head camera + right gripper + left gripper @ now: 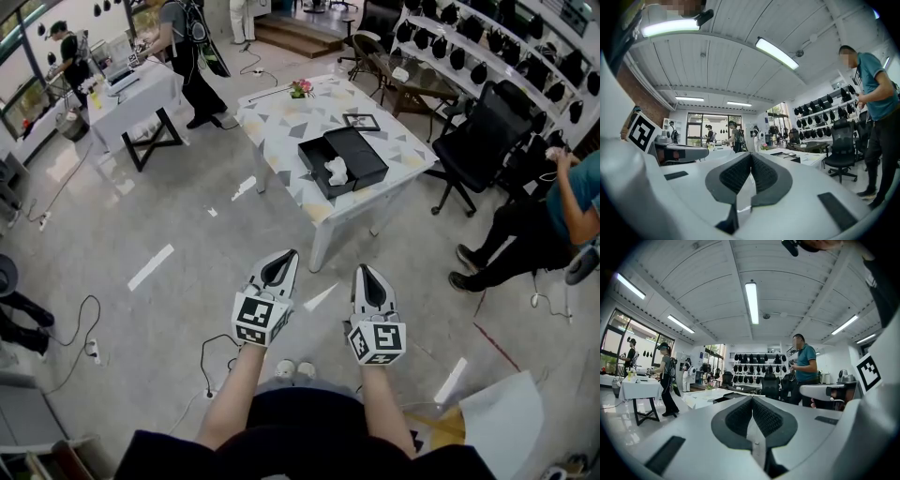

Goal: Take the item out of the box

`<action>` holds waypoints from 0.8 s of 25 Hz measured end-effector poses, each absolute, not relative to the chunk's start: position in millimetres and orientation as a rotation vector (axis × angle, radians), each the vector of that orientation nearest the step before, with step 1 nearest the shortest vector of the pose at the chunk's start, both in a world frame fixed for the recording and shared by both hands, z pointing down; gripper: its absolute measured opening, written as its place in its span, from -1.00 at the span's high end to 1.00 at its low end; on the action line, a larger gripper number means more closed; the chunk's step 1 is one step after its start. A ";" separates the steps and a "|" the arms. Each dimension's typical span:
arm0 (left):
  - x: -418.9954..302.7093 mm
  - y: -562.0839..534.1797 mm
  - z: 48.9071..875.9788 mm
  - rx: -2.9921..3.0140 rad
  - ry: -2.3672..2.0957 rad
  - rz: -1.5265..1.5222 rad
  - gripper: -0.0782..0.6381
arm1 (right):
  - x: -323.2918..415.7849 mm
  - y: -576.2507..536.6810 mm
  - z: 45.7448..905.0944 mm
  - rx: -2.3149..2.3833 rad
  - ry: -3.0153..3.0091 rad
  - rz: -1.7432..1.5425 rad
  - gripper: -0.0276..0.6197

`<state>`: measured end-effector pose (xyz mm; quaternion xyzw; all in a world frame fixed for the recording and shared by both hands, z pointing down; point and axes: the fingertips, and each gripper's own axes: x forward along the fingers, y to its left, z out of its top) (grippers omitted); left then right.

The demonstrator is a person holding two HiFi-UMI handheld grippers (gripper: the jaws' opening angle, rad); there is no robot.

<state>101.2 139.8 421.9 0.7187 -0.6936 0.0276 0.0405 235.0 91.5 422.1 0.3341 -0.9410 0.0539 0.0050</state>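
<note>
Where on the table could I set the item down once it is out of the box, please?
The widest bare patch of the table lies left of the box, between it and the flowers. A smaller strip runs along the right edge, past the lid. The middle is crowded: box, lid and picture frame sit close together.

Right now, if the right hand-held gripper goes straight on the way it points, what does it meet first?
Nothing close by. Further on, the right hand-held gripper, shut, lines up roughly with the near edge of the patterned table holding the black box; it may pass above the top. Depth is unclear.
</note>
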 end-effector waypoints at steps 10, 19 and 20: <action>100.3 141.7 424.3 2.187 -2.126 0.092 0.73 | 232.7 95.9 411.0 0.988 -3.046 0.208 0.61; 98.3 145.0 421.2 2.156 -2.160 0.090 0.73 | 233.8 95.7 410.2 0.967 -3.053 0.239 0.34; 98.0 144.7 421.1 2.152 -2.164 0.091 0.73 | 234.6 94.5 410.5 0.969 -3.053 0.242 0.34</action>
